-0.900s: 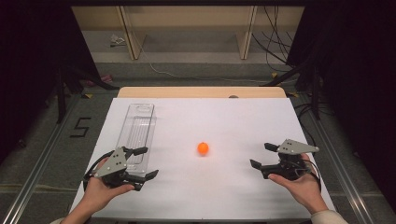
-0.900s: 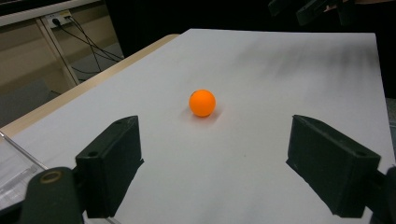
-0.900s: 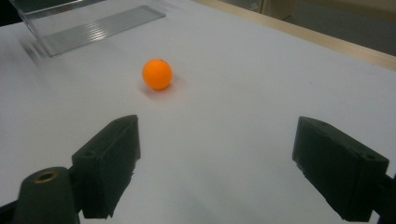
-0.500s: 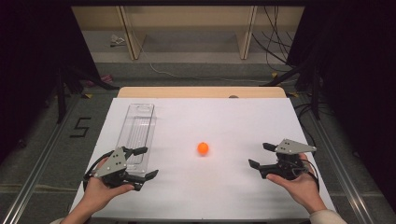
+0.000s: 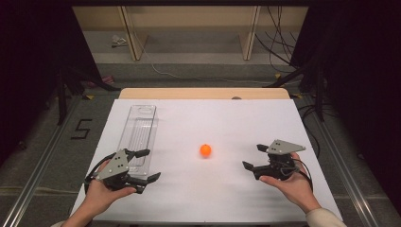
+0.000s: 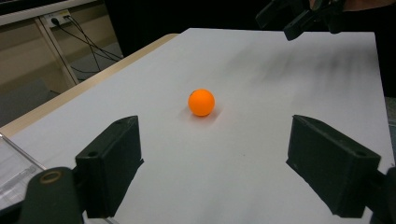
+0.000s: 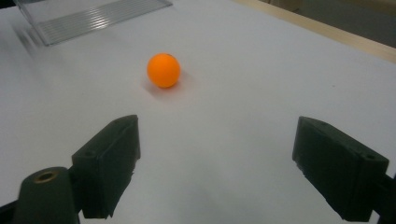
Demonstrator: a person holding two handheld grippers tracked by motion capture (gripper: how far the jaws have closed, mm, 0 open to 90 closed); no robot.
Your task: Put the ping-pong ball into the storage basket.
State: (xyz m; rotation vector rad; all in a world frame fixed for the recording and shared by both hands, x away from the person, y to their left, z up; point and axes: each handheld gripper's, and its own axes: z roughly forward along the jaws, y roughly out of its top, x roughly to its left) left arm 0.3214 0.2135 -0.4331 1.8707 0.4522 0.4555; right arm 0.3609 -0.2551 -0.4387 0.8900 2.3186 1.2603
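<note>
A small orange ball rests on the white tabletop, alone near its middle. To its left, my left gripper is held low over the near left of the table, open and empty. In its own view the ball lies ahead of the left gripper, beyond the jaw tips. My right gripper is to the right of the ball, pointing toward it, open with nothing inside. The right gripper view has the ball ahead and left of the right gripper.
A long clear plastic tray lies lengthwise on the left side of the table, just beyond my left gripper, and its ribbed end is past the ball. A wooden strip borders the far edge. Cables and shelf legs lie on the floor behind.
My right gripper has shifted a little to the left, toward the ball. The left gripper, ball and tray have stayed put.
</note>
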